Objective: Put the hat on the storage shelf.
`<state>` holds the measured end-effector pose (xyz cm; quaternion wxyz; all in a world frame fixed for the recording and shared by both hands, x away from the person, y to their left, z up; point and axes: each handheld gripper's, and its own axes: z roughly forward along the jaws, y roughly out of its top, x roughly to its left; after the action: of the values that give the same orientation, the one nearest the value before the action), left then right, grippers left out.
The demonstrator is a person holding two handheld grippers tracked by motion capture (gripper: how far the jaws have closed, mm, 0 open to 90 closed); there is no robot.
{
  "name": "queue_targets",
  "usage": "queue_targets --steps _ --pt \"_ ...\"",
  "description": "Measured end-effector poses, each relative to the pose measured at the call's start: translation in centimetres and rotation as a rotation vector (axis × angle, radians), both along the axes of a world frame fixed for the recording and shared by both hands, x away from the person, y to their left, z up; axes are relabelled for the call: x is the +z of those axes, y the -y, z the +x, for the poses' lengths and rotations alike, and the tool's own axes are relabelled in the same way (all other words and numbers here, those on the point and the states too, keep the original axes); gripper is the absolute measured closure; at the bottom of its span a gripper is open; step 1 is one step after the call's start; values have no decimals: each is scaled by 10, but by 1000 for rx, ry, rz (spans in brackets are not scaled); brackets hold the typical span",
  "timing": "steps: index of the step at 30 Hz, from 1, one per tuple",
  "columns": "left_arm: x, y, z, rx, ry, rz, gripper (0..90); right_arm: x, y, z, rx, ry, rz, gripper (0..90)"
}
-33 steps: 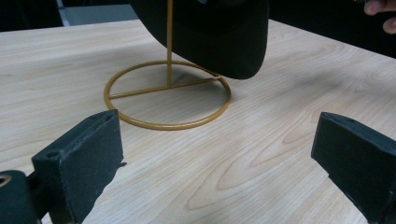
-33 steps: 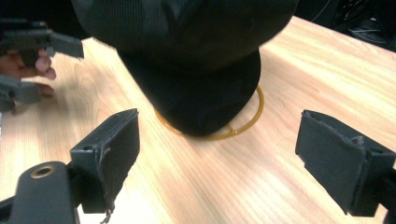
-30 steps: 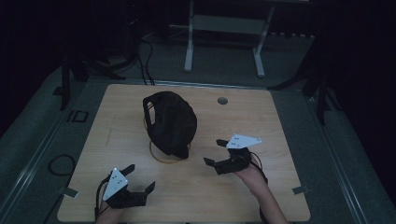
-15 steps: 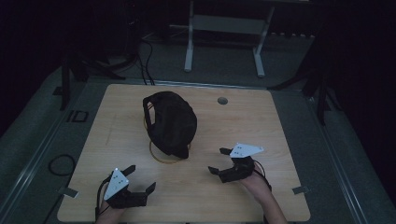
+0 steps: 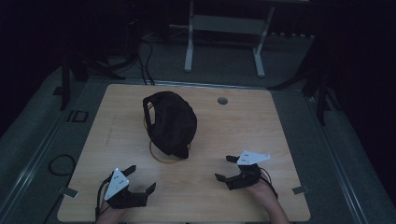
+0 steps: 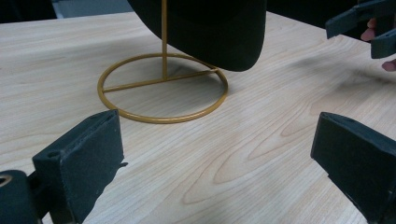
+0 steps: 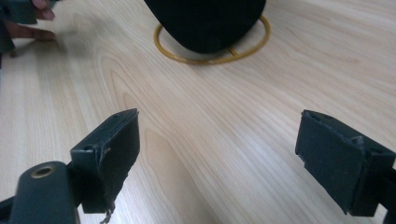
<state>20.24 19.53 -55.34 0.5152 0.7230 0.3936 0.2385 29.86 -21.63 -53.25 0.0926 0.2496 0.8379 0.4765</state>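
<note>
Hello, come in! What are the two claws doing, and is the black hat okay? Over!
Left gripper open, empty, near table edge. Right gripper open, empty, short of the hat. Black hat sits on gold wire stand. Bare table between, nothing blocking.

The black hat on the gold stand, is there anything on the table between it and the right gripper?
No. In the high view, only bare table lies between the black hat and the right gripper.
</note>
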Motion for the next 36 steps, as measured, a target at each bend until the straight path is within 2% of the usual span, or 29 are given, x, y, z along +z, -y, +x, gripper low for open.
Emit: queue_targets --steps 12,22,25,36 --pt "0 -1 0 3 -1 0 28 -10 23 -13 -35 -13 -16 137" --pt "-1 0 0 -3 -3 2 28 -12 48 -20 -97 -7 -21 138" --pt "-1 0 0 -2 -4 5 28 -13 52 -20 -107 1 -45 138" --pt "-1 0 -1 -3 -6 0 28 -15 56 -18 -124 -5 -30 138"
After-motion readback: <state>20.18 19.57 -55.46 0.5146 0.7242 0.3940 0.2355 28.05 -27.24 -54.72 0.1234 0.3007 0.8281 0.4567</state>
